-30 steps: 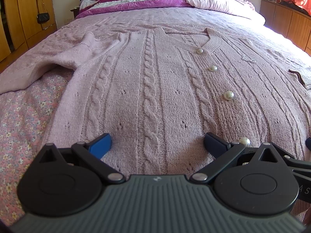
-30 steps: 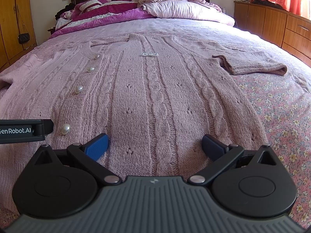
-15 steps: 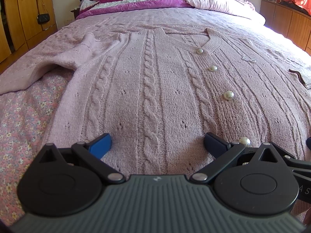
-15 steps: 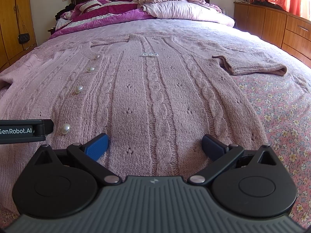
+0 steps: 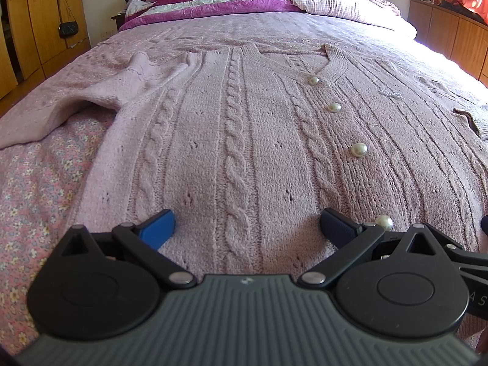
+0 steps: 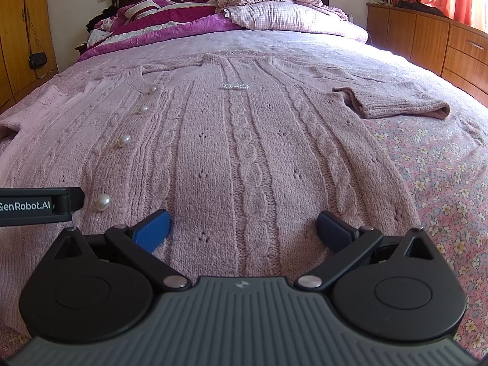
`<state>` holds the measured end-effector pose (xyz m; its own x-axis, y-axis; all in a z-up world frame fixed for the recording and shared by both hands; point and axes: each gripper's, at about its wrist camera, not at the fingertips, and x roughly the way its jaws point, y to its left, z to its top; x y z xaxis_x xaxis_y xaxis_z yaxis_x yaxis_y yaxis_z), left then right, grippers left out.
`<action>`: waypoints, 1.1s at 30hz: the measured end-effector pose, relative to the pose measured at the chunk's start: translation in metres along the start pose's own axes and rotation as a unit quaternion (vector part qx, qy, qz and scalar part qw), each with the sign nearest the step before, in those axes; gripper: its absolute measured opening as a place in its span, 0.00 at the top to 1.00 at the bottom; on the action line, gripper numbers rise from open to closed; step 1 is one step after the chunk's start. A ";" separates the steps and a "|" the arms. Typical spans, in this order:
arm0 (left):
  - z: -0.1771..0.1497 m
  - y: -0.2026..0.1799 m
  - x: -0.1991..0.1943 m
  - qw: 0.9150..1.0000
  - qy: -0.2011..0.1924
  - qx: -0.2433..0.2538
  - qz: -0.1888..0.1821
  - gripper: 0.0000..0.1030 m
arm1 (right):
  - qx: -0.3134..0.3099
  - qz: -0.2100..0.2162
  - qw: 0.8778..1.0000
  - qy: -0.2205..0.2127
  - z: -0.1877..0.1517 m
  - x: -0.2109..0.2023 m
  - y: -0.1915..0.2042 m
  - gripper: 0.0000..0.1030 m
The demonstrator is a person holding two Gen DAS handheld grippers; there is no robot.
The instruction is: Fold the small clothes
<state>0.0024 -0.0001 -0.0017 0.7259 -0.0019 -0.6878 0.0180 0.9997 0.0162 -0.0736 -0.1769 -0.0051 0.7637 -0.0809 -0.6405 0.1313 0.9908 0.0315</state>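
Observation:
A pink cable-knit cardigan (image 5: 231,140) with pearl buttons (image 5: 358,149) lies flat, front up, on the bed; it also shows in the right wrist view (image 6: 244,152). My left gripper (image 5: 247,228) is open and empty, its blue fingertips resting at the cardigan's hem left of the button line. My right gripper (image 6: 242,228) is open and empty at the hem right of the buttons. The left sleeve (image 5: 76,103) spreads out to the left. The right sleeve (image 6: 393,103) lies folded near the cardigan's right edge. The left gripper's side bar (image 6: 39,206) shows at the right view's left edge.
The bed has a pink floral sheet (image 6: 442,164) and a pink cover. Pillows and a magenta quilt (image 6: 189,21) pile at the headboard. Wooden drawers (image 6: 442,42) stand on the right, a wardrobe with a hanging black purse (image 5: 68,29) on the left.

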 end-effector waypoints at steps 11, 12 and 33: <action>0.000 0.000 0.000 1.000 0.000 0.000 0.000 0.00 | 0.000 0.000 1.000 0.000 0.000 0.000 0.000 0.00; 0.000 0.000 0.000 1.000 0.000 0.000 0.000 0.00 | 0.000 0.000 1.000 0.000 0.000 0.000 0.000 0.00; 0.000 0.003 0.000 1.000 0.002 -0.001 -0.005 0.00 | 0.024 0.057 0.997 0.036 0.018 0.001 -0.020 0.00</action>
<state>0.0024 0.0025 -0.0016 0.7236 -0.0120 -0.6902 0.0240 0.9997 0.0077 -0.0642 -0.1990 0.0072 0.7280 0.0420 -0.6843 0.0773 0.9867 0.1428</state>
